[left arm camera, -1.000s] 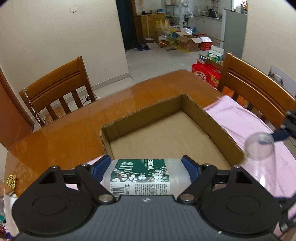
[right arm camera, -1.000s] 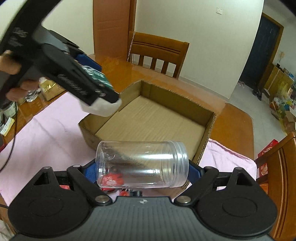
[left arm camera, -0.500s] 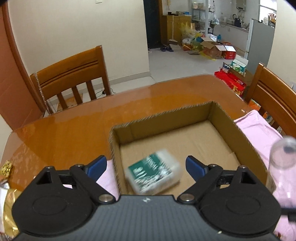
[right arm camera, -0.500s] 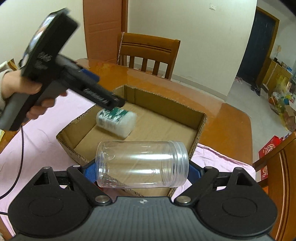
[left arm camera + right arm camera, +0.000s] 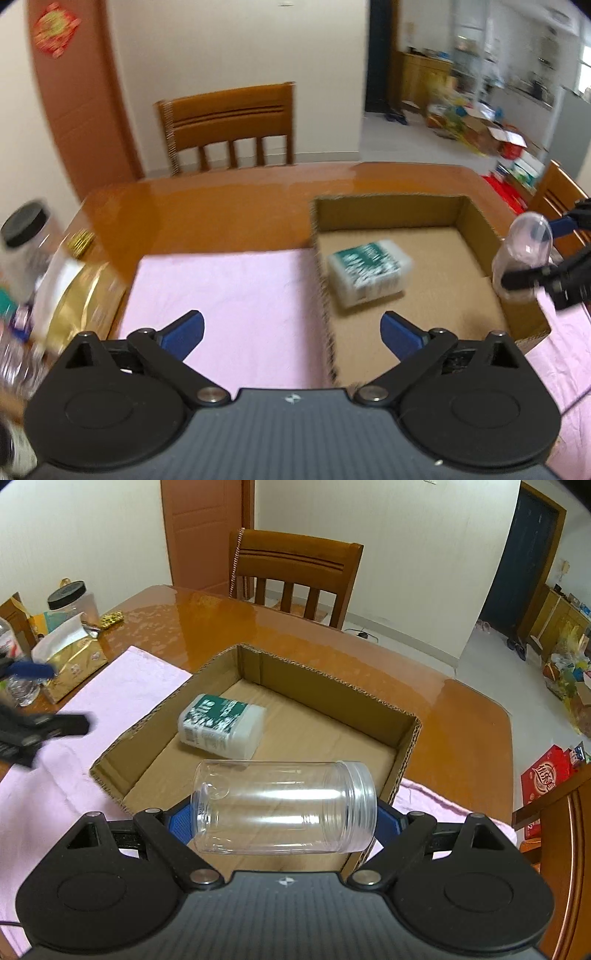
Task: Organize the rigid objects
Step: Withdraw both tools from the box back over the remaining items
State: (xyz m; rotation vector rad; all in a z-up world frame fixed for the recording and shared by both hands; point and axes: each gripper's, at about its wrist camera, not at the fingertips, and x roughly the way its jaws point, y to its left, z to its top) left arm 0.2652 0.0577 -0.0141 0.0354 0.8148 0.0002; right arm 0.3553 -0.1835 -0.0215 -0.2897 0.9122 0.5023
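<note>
An open cardboard box (image 5: 334,685) (image 5: 388,202) sits on the wooden table. A white container with a green label (image 5: 221,725) (image 5: 369,271) lies on its side inside the box at the left. My right gripper (image 5: 284,821) is shut on a clear plastic jar (image 5: 282,806), held sideways above the box's near edge; the jar also shows in the left wrist view (image 5: 524,256). My left gripper (image 5: 291,332) is open and empty, above the pink cloth (image 5: 221,295) left of the box.
A gold tissue pack (image 5: 72,657), a black-lidded jar (image 5: 72,602) and other clutter stand at the table's left end. A wooden chair (image 5: 295,576) stands behind the table, another (image 5: 565,830) to the right. Pink cloth (image 5: 55,775) lies under the box.
My left gripper opened and dropped the white container into the box, then drew back and to the left. My right gripper moved nearer over the box with the jar.
</note>
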